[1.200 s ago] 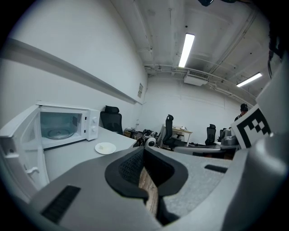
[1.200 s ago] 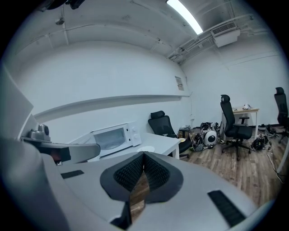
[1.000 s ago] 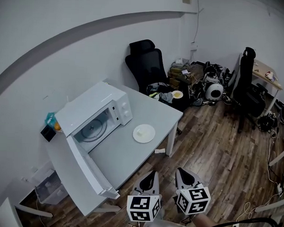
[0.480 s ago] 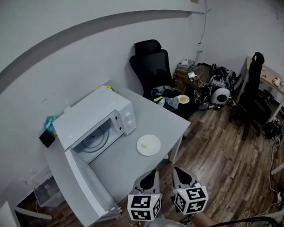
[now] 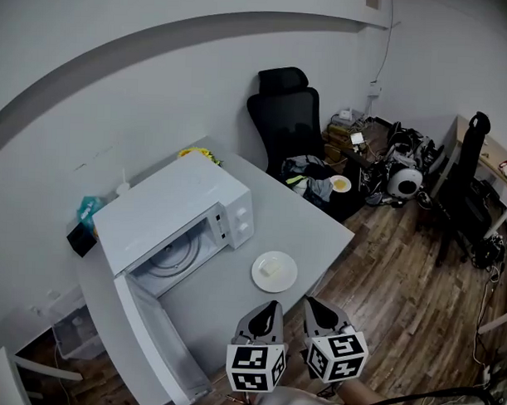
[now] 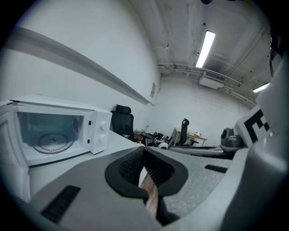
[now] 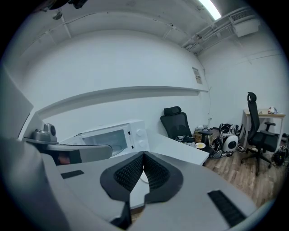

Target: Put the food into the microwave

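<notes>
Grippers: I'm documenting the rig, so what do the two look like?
The left gripper and right gripper match: grey bodies tapering to two jaws lined with black ribbed pads, each carrying a white cube printed with black square markers.

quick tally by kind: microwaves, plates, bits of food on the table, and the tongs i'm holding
microwave: 1, door open
plate: 1
food: 1 piece, on the plate
tongs: 2, left tongs and right tongs, both shut and empty
total: 5
</notes>
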A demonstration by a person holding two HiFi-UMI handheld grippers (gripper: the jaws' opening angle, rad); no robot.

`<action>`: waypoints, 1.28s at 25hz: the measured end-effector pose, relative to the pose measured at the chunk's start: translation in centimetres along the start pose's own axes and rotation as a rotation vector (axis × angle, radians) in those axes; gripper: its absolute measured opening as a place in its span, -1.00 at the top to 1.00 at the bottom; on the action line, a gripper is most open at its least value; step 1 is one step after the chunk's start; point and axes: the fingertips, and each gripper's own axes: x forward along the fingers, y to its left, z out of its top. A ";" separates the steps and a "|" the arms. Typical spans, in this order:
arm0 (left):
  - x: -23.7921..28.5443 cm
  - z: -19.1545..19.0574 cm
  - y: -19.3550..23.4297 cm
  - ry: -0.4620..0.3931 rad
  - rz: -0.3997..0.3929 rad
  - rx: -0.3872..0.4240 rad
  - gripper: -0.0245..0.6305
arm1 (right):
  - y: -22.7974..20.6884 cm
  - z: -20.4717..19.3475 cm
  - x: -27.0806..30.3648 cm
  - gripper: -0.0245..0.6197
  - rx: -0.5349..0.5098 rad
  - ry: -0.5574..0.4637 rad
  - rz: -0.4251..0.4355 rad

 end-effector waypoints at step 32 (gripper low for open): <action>7.7 1.6 6.6 0.031 0.246 -0.087 0.92 | -3.1 2.3 11.4 0.88 -0.012 0.089 0.189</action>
